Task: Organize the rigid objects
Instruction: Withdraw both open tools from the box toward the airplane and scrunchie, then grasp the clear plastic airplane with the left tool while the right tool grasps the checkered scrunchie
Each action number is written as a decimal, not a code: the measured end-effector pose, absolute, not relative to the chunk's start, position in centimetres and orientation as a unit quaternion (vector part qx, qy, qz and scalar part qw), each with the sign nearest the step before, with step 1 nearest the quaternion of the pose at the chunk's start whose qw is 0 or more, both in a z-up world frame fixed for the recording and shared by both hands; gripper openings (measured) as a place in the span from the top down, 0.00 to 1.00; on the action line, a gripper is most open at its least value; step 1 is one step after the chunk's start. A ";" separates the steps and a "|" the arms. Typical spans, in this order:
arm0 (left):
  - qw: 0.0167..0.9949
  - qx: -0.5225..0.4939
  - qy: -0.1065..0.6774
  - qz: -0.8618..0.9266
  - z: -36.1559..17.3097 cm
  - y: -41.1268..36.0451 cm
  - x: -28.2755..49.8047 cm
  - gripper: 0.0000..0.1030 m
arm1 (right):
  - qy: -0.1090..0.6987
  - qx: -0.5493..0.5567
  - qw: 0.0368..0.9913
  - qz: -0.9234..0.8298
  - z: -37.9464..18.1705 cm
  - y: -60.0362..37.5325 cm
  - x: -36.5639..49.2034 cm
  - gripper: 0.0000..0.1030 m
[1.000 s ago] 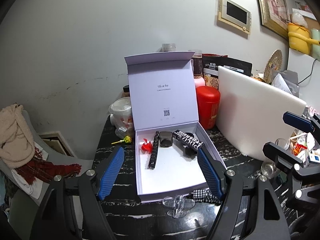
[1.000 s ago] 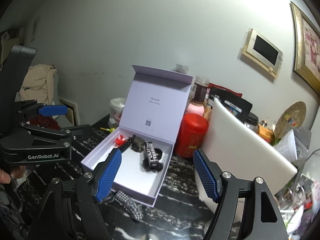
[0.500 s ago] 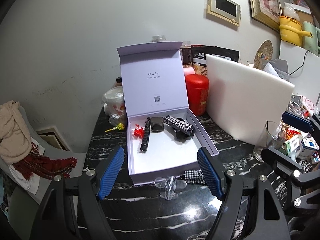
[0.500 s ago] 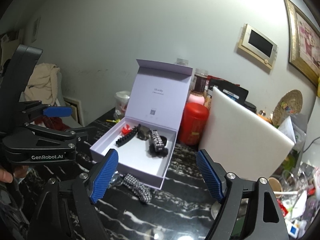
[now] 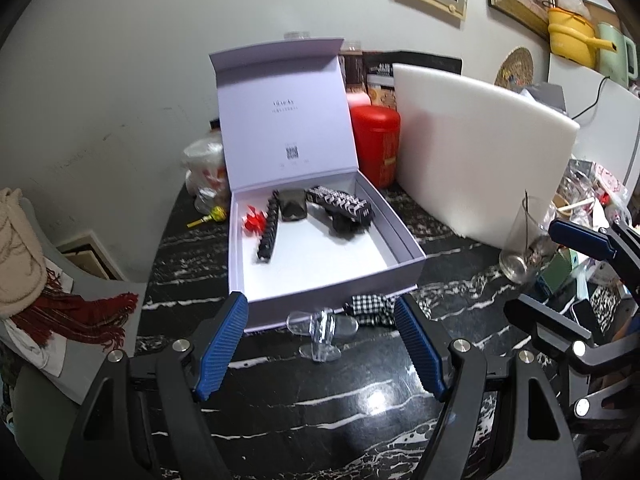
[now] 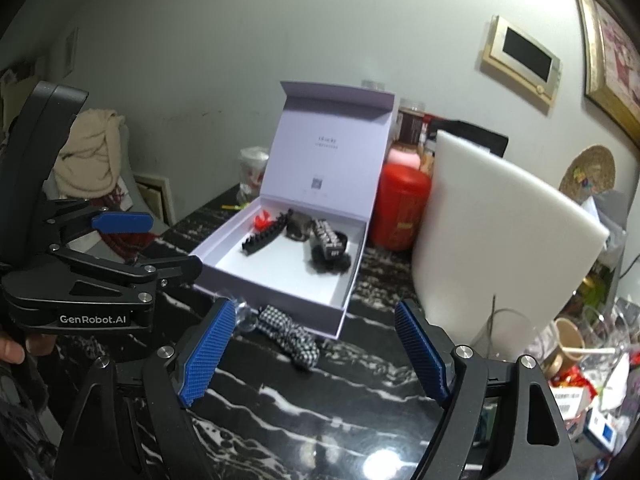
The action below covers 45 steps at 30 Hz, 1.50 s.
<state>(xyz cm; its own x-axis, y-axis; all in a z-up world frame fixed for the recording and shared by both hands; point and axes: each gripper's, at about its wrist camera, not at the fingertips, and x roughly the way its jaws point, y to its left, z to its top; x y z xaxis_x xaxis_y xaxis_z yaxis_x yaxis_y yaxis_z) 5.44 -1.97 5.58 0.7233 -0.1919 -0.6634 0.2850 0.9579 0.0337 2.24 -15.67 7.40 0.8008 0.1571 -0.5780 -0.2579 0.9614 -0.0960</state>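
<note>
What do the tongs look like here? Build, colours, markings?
Both the left tongs and right tongs are matte black angular frames with silver bolts and ribbed blue pads. In the right wrist view the left one's side reads "GenRobot.AI" in white. No cables visible.

Black marbled counter (image 5: 288, 396) with a gift box and clutter

An open lilac box (image 5: 404, 240) sits mid-counter, its lid standing up toward the wall edge. Just in front of it lie a clear plastic hair clip (image 5: 322, 330) and a black-and-white checked bow (image 5: 370, 305), the bow touching the box's front wall. Behind the box stand a red canister (image 5: 376, 140) and a white board (image 5: 476, 152) leaning upright. Near the left edge lie a yellow lollipop (image 5: 212, 215) and a plastic bag (image 5: 202, 168). An empty glass (image 5: 524, 248) stands toward the cluttered right edge.
</note>
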 end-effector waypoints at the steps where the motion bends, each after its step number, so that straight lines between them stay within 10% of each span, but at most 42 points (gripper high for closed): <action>1: 0.924 0.067 0.353 -0.131 5.3 -2.1 5.5 0.27 | 0.298 -0.084 0.945 0.110 7.2 -15.7 2.2 0.20; 45: 0.875 0.054 0.446 -0.182 -5.1 -2.8 12.2 0.27 | 0.437 -0.045 0.886 0.148 -3.8 -16.4 9.1 0.20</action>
<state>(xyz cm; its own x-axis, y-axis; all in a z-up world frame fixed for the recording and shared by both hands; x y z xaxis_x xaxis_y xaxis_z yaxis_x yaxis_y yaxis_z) 12.18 -2.76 -5.13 0.5354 -0.2701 -0.8002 0.3670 0.9278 -0.0676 9.14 -16.44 -3.85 0.5739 0.2239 -0.7877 -0.3023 0.9519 0.0504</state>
